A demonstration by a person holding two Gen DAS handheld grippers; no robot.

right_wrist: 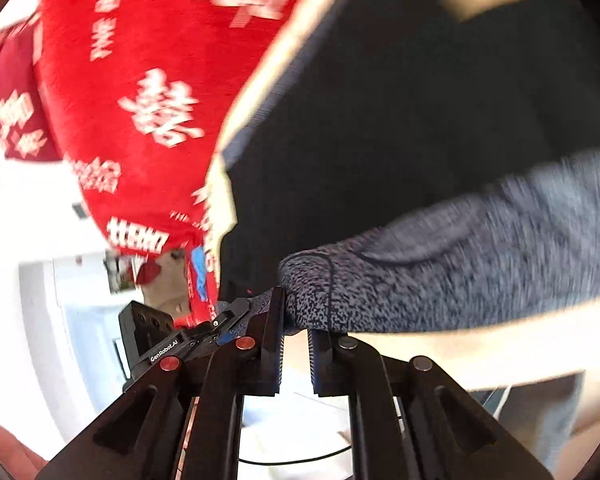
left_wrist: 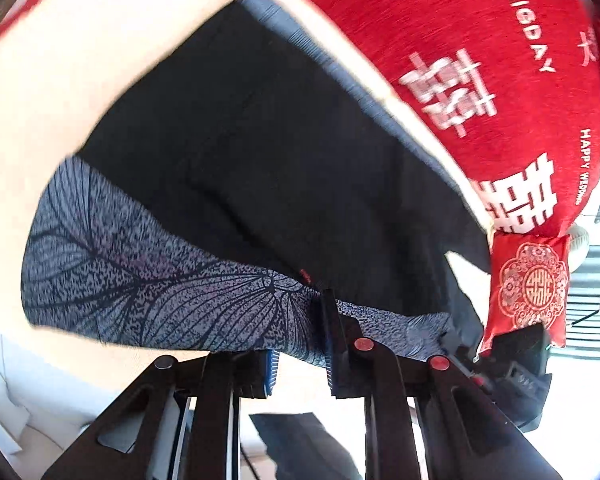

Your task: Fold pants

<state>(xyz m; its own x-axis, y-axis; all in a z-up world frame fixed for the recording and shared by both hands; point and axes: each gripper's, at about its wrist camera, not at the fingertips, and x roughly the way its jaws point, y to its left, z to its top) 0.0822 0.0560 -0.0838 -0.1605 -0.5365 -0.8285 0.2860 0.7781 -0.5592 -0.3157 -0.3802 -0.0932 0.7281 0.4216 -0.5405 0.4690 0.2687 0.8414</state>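
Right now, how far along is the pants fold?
Early. Done: both tools have gripped the patterned grey end of the pants. In hand: left tool and right tool are each shut on that edge, lifted off the cream surface. Left: the dark part lies spread out; no finished fold shows.

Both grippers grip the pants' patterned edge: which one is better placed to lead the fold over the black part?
Probably left gripper: it grips the pants mid-edge, black cloth spread ahead. The right gripper pinches the corner beside the red blanket.
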